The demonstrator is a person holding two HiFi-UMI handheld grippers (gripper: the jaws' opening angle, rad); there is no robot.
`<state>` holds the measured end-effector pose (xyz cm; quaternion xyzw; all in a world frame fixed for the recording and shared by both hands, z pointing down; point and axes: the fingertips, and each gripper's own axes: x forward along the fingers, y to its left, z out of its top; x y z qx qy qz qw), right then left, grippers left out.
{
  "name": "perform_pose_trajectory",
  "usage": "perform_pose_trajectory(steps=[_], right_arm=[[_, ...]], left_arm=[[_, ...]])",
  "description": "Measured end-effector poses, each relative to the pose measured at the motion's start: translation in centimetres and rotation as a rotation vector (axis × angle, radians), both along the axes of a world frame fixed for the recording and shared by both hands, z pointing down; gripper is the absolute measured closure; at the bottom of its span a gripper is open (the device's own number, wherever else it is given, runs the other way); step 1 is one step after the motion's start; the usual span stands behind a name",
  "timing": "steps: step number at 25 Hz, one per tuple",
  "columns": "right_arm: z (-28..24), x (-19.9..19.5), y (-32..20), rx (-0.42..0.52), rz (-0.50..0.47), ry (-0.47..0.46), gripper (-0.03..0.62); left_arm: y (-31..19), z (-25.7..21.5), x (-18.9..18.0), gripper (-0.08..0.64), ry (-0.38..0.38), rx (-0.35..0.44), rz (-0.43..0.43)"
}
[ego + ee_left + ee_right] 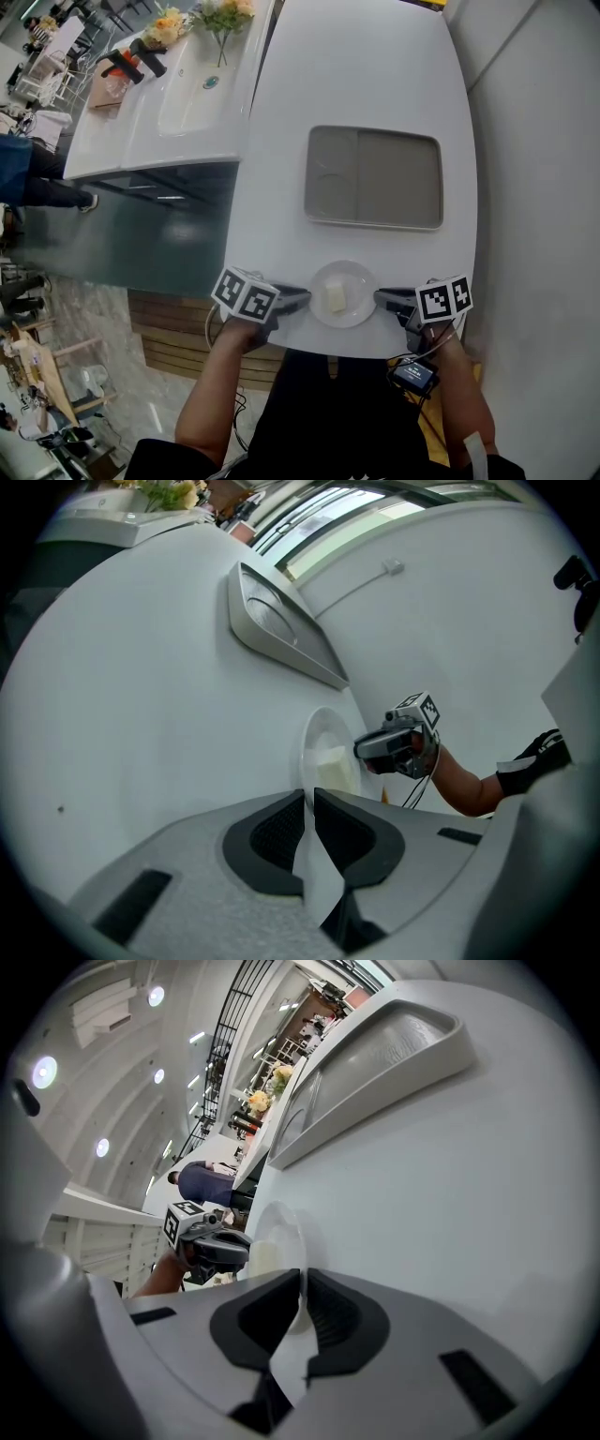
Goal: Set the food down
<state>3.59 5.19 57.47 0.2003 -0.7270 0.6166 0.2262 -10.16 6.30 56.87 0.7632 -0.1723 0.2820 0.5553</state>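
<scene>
The left tool [302,298] is clenched on the rim of the plate [343,267] at its 9 o'clock side. In the left gripper view its jaws stand almost together, with the thin white rim between the pads. The right tool [382,298] grips the opposite rim at 3 o'clock in the same way. The two tools face each other across the dish, equally near it.

The food [336,299], a pale block, sits at the plate's middle, midway between the two tools, with its longer side running roughly 12 to 6. The plate lies over the bench [356,75], just inside its 6 o'clock edge. Whether it already touches the surface I cannot tell.

A grey tray [375,132] lies at 12 o'clock from the plate, apart from it. Setting down probably means lowering both tools evenly so the plate stays level.
</scene>
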Motion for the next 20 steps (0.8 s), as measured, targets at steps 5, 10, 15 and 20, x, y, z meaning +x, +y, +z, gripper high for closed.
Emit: perform_pose_trajectory(steps=[5, 10, 15, 20], right_arm=[[-0.25, 0.26, -0.17, -0.011, 0.015, -0.012, 0.571], [-0.26, 0.31, -0.39, -0.026, 0.047, -0.044, 0.572], [-0.12, 0.37, -0.57, -0.057, 0.065, -0.070, 0.574], [-0.06, 0.68, -0.69, -0.059, 0.068, -0.068, 0.574]], left_arm=[[-0.25, 0.03, 0.20, 0.528, -0.006, -0.003, 0.006], [-0.29, 0.17, 0.20, 0.529, -0.002, -0.007, -0.014], [-0.55, 0.24, 0.22, 0.532, 0.003, -0.023, -0.027], [-0.73, 0.11, 0.60, 0.534, 0.003, -0.043, -0.018]])
